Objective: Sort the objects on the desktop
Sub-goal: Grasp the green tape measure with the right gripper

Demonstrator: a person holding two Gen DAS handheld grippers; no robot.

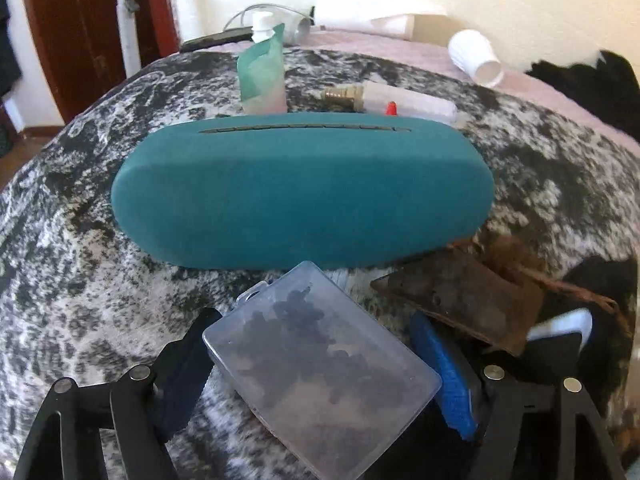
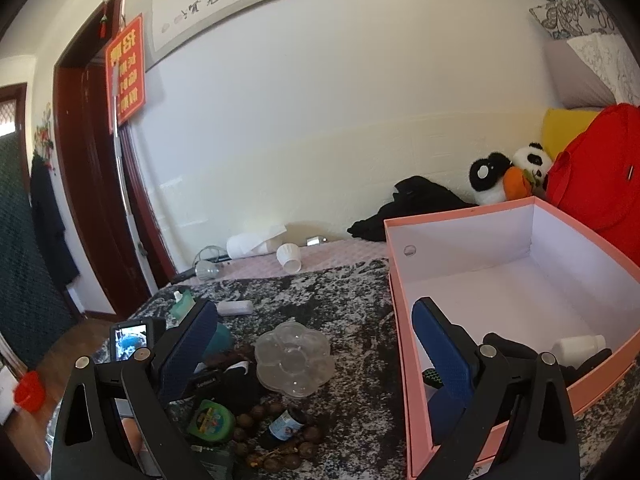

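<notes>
Left gripper [image 1: 316,364]: my jaws stand wide apart, with a clear plastic case [image 1: 320,364] of dark bits lying between the fingers; neither pad presses it, as far as I can see.
Case axis: its long side runs on a slant, from near my left finger toward my right one, so the short sides do not sit square to my pads.
Teal glasses case [image 1: 300,196]: straight ahead, just beyond the plastic case, its long axis crosswise to my reach.
Brown pouch [image 1: 468,300]: just by my right finger, partly over it.
Farther off: a green spout pouch [image 1: 262,76] and a brass-capped tube [image 1: 396,98] behind the teal case.
Right gripper [image 2: 316,356]: jaws open and holding nothing, hovering above the mottled cloth [image 2: 360,304].
Pink box [image 2: 516,292]: to my right, its near wall by my right finger; a white bottle [image 2: 580,346] and dark items lie inside.
Loose things: clear flower-shaped dish [image 2: 294,358], green round tin [image 2: 212,418], small dark bottle [image 2: 286,428] and brown beads [image 2: 272,454] lie left of the box.
Nearer hand: the left one is on the plastic case; the right is nearer the box.
Judgement: closing on the case would want a slight twist to square my pads to it.
</notes>
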